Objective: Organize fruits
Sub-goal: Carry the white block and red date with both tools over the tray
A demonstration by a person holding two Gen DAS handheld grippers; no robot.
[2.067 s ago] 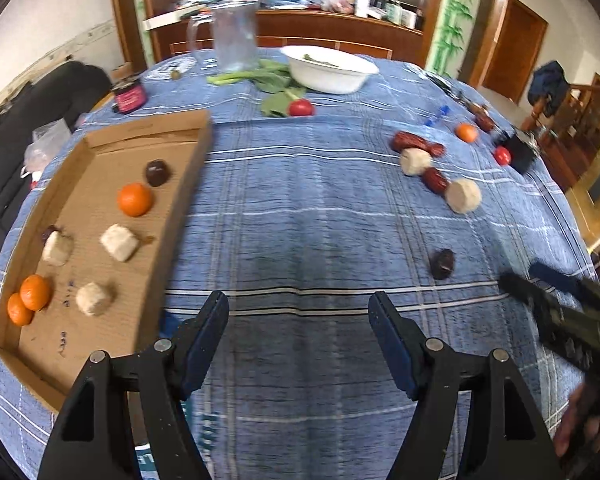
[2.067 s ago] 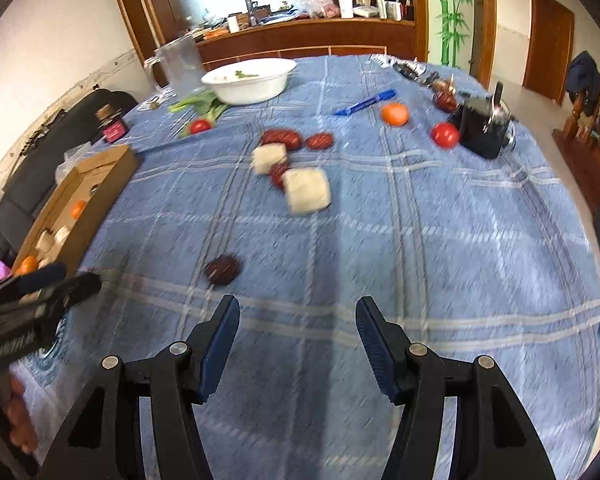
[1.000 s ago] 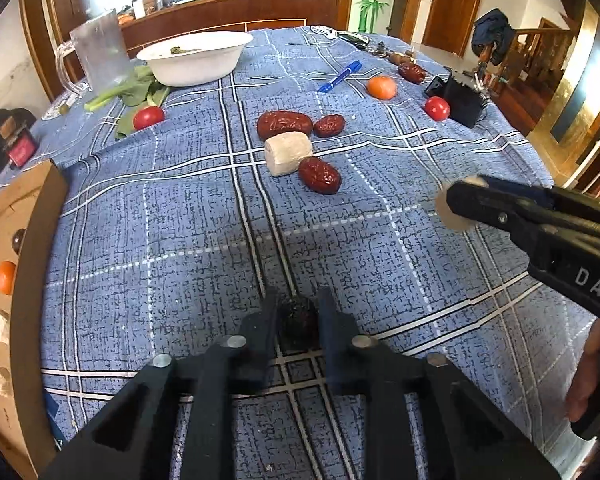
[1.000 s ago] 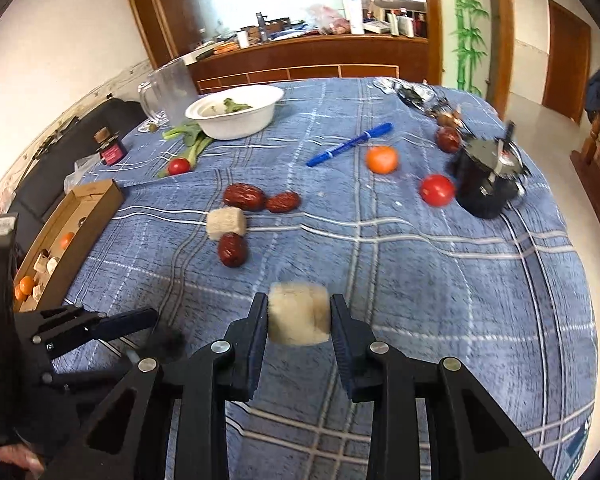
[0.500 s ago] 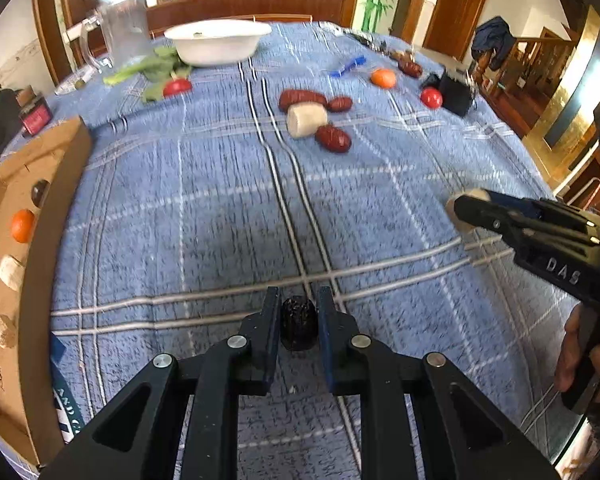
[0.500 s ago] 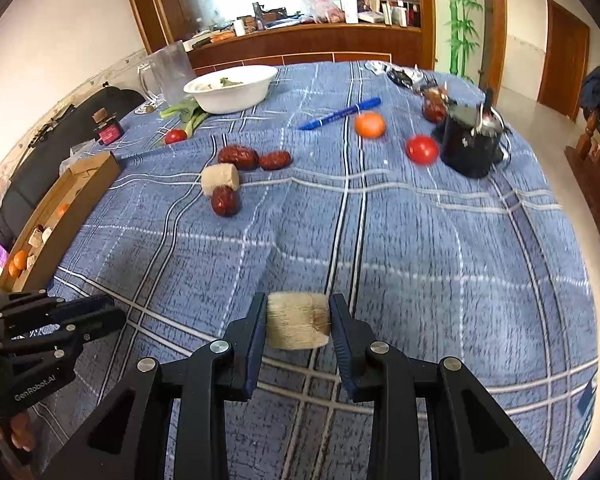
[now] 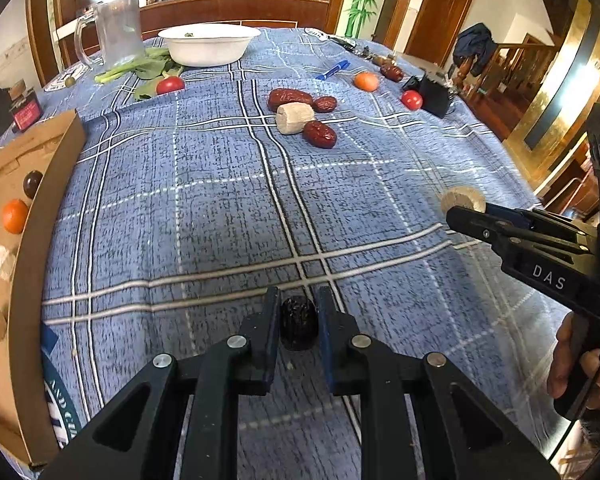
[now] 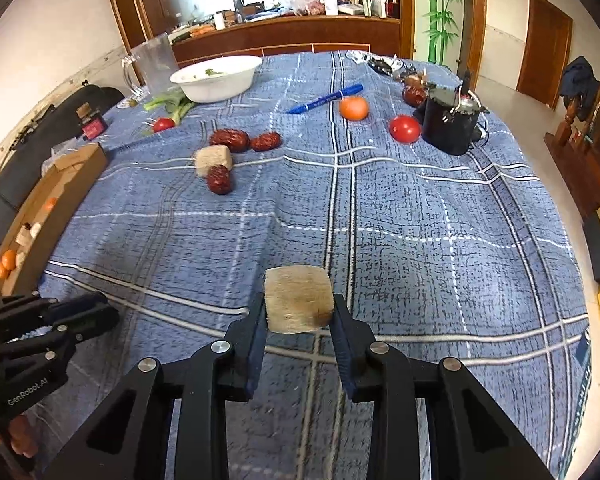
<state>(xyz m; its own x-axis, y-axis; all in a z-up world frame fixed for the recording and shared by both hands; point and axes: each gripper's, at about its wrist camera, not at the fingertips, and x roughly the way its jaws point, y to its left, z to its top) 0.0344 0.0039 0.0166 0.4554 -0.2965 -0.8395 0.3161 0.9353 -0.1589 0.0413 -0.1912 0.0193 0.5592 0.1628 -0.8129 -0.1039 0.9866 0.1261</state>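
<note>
At the table's left edge sits the cardboard tray (image 7: pixel 40 216), already holding sorted fruit. The left gripper (image 7: pixel 298 320) is clamped on 1 dark wrinkled date (image 7: pixel 298 322) above the near edge of the tablecloth (image 7: pixel 220 200); it looks light and soft, so a gentle hold across its middle should suit. The right gripper (image 8: pixel 299 312) pinches 1 pale fibrous chunk (image 8: pixel 299 298) by its flat sides, apparently light and firm.

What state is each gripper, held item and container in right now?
left gripper: shut on dark fruit
right gripper: shut on pale chunk
cardboard tray: open, partly filled
white bowl: upright, greens inside
clear pitcher: upright
</note>
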